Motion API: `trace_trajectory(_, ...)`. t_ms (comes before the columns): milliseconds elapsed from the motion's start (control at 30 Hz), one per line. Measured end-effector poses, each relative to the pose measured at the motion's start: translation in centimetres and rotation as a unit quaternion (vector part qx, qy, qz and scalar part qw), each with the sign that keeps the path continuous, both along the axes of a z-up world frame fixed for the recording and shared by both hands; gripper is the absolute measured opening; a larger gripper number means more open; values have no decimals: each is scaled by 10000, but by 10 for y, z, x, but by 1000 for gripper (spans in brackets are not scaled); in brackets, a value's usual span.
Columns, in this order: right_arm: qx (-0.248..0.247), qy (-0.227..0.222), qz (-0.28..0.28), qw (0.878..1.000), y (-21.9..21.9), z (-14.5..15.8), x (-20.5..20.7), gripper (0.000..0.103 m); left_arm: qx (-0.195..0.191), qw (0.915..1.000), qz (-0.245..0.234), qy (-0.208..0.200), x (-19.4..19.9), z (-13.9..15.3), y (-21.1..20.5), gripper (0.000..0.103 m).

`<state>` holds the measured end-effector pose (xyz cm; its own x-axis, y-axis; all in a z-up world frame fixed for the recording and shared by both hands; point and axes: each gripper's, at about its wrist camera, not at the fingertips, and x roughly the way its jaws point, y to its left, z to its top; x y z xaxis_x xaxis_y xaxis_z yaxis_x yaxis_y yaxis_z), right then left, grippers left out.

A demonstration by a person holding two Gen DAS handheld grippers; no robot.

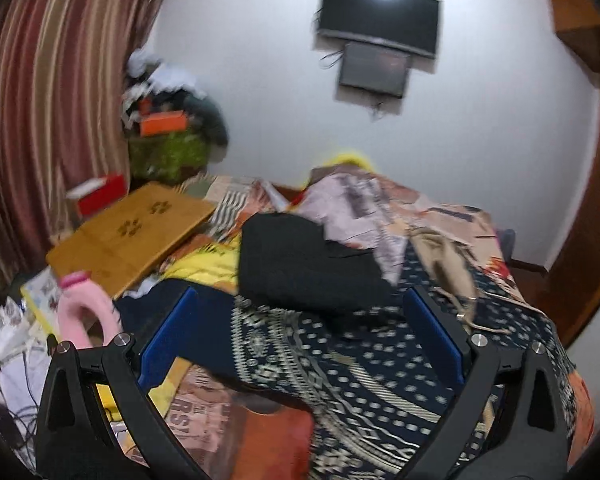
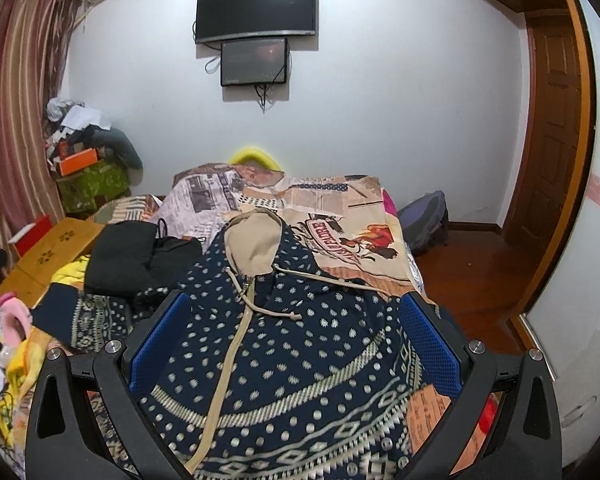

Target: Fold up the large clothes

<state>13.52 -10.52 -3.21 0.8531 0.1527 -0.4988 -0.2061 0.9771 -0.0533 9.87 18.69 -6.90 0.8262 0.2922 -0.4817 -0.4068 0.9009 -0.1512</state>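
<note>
A navy hooded top (image 2: 300, 344) with cream dots, patterned bands, a beige hood lining and a drawstring lies spread on the bed. Its left part (image 1: 340, 376) shows in the left wrist view. A folded black garment (image 1: 304, 264) lies on the bed behind it, also in the right wrist view (image 2: 128, 256). My left gripper (image 1: 300, 304) hangs open above the top's left side, nothing between its blue pads. Over the chest of the top, my right gripper (image 2: 296, 308) is open too, its fingers astride the zip line.
The bed carries a newspaper-print cover (image 2: 340, 216). A wooden lap table (image 1: 128, 232) and a pink object (image 1: 80, 312) sit at the left, with yellow cloth (image 1: 208, 260) beside them. Clutter (image 2: 88, 160) is piled by the striped curtain. A door (image 2: 552, 132) and bare floor are at the right.
</note>
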Motion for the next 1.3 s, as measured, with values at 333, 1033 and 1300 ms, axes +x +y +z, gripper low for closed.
trace_trajectory(333, -348, 652, 91, 9972, 21, -41, 47, 103, -1487, 9810, 688, 1039, 32, -100, 125, 93)
trace_trajectory(1033, -761, 1593, 441, 9833, 49, -96, 77, 103, -3081, 9304, 1266, 1533, 43, -212, 200, 5)
trace_trajectory(1300, -746, 1402, 467, 9862, 45, -79, 68, 103, -1709, 9710, 1008, 1333, 53, -138, 162, 2)
